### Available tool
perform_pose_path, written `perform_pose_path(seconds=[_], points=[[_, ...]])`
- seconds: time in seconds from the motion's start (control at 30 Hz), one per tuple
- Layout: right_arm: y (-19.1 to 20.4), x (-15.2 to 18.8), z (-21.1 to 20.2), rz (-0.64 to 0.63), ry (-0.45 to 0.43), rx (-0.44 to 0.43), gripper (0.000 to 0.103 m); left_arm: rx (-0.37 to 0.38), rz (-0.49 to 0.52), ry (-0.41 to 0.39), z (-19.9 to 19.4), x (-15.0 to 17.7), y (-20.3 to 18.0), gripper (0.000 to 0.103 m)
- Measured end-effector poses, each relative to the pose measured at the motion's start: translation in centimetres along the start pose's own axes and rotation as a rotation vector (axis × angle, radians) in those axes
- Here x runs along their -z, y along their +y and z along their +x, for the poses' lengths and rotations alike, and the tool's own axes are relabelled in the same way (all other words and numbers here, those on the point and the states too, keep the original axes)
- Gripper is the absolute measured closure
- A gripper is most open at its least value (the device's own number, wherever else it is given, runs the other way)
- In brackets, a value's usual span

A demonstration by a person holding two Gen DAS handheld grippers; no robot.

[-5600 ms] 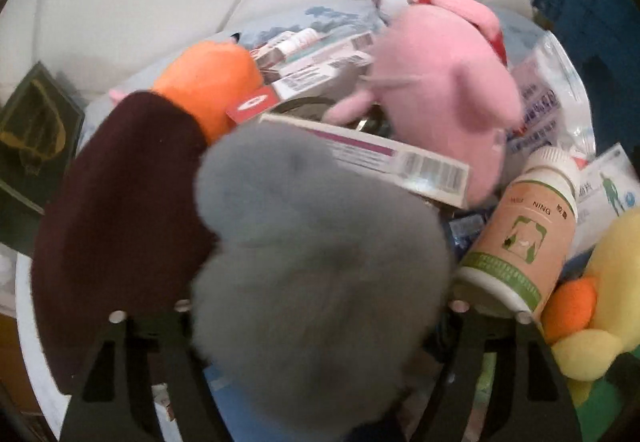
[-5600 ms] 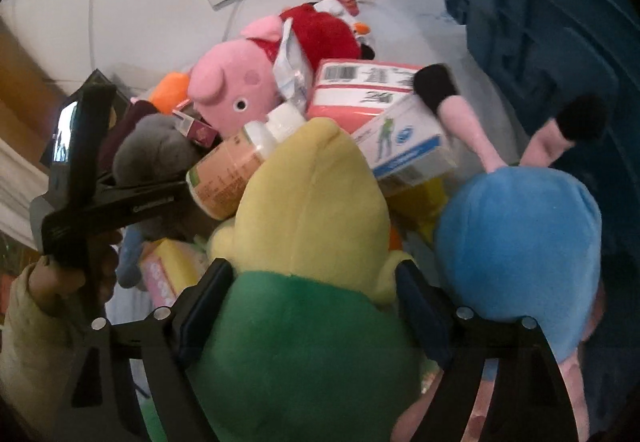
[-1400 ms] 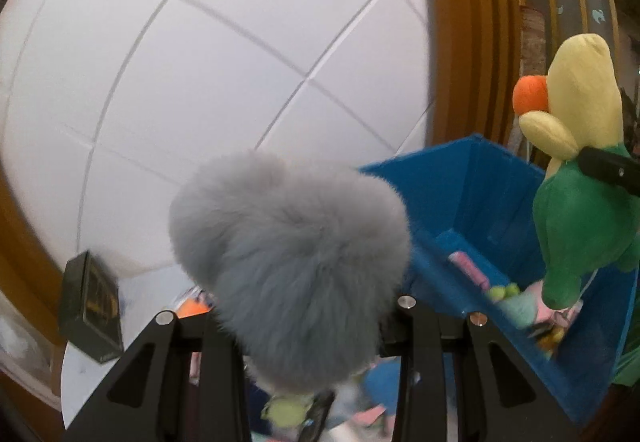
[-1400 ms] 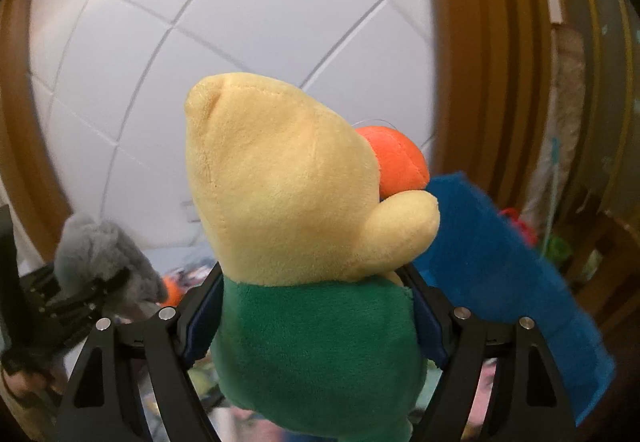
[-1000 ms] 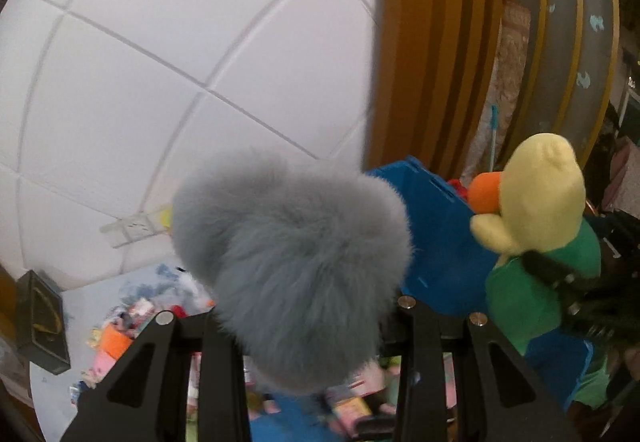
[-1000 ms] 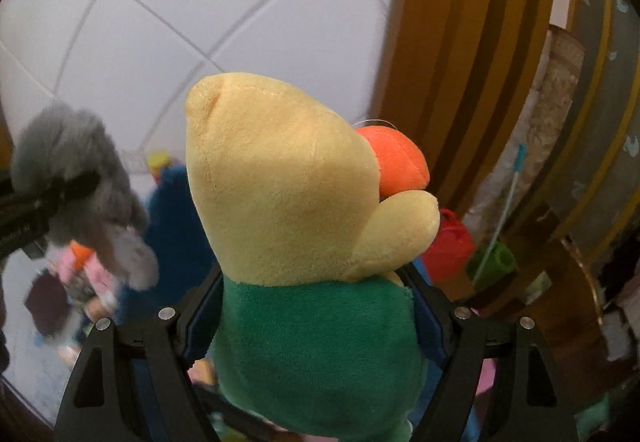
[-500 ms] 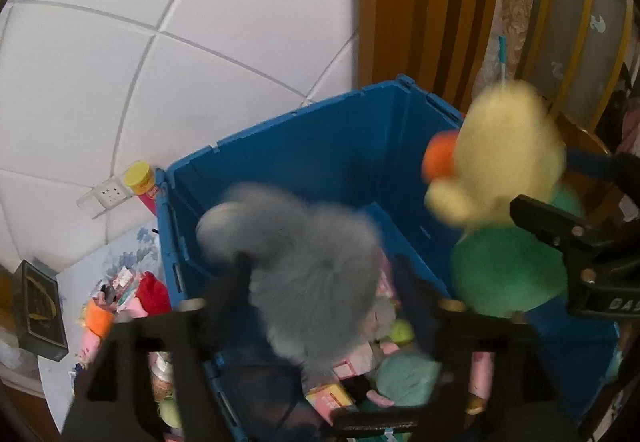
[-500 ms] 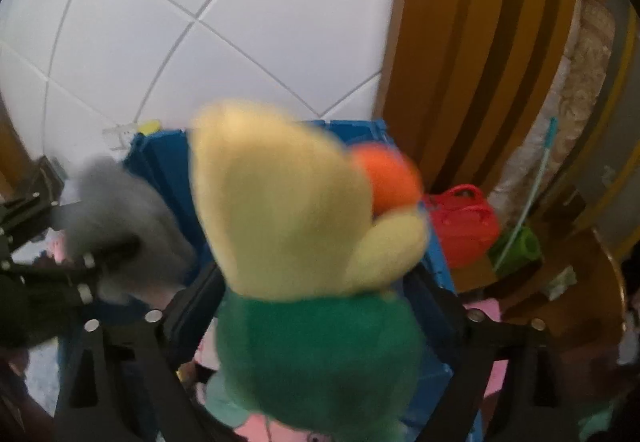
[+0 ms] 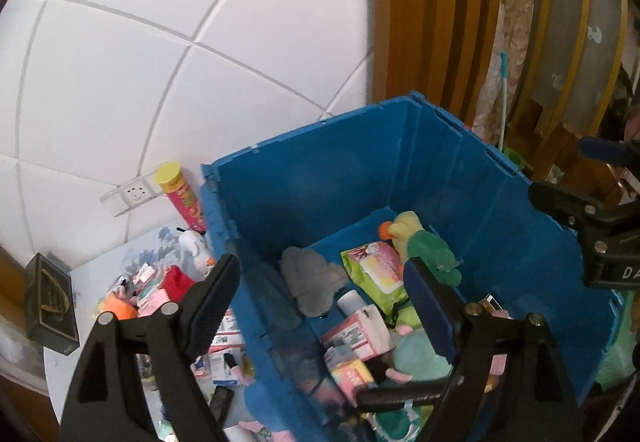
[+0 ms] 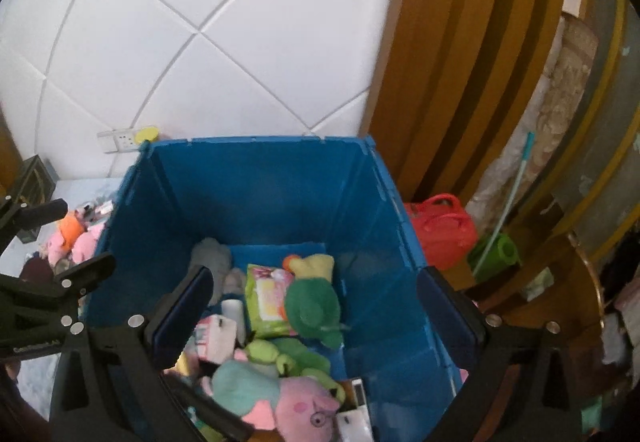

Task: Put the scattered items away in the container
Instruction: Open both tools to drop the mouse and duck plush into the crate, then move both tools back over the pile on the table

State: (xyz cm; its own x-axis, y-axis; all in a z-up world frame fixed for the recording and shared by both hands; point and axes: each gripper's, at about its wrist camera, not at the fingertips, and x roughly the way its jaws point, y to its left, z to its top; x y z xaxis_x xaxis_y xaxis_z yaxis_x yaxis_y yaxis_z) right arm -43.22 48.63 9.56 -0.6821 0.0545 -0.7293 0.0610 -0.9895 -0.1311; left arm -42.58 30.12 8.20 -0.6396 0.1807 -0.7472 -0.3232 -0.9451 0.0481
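Scattered items point(image 9: 160, 290) are lying on the bench point(image 9: 92, 266) left of the blue container point(image 9: 340, 170), while the left gripper point(image 9: 320, 294) and right gripper point(image 10: 316, 306) are hovering above it, jaws released and gripping nothing, over the grey plush point(image 9: 312, 278) and duck plush point(image 10: 312, 290) inside.

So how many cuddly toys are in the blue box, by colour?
grey toy: 1
yellow and green duck: 1
light green toy: 1
pink and teal pig: 1
Total: 4 cuddly toys showing in the blue box; more may be hidden underneath.
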Motion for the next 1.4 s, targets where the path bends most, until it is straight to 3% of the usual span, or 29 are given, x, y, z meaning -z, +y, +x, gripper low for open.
perform_pose_path(seconds=[0.2,0.4,0.8,1.1,1.4], points=[[5.1,-0.6,-3.5,-0.023,-0.025,-0.003,0.0,-0.015,-0.054,-0.022,-3.7,2.9,5.4,0.019],[12.6,-0.6,-6.5,-0.057,-0.039,-0.04,0.0,-0.054,-0.099,-0.009,-6.1,6.8,12.0,0.019],[27.8,3.8,-4.6,-0.065,0.01,-0.198,0.0,-0.162,-0.159,0.081,-4.9,19.4,25.2,0.019],[35.0,10.2,-1.1,-0.109,0.016,-0.223,0.0,-0.198,-0.22,0.114,-1.5,28.2,28.9,0.019],[37.1,17.5,3.3,-0.143,0.002,-0.222,0.0,-0.259,-0.405,0.157,1.7,34.7,28.9,0.019]])
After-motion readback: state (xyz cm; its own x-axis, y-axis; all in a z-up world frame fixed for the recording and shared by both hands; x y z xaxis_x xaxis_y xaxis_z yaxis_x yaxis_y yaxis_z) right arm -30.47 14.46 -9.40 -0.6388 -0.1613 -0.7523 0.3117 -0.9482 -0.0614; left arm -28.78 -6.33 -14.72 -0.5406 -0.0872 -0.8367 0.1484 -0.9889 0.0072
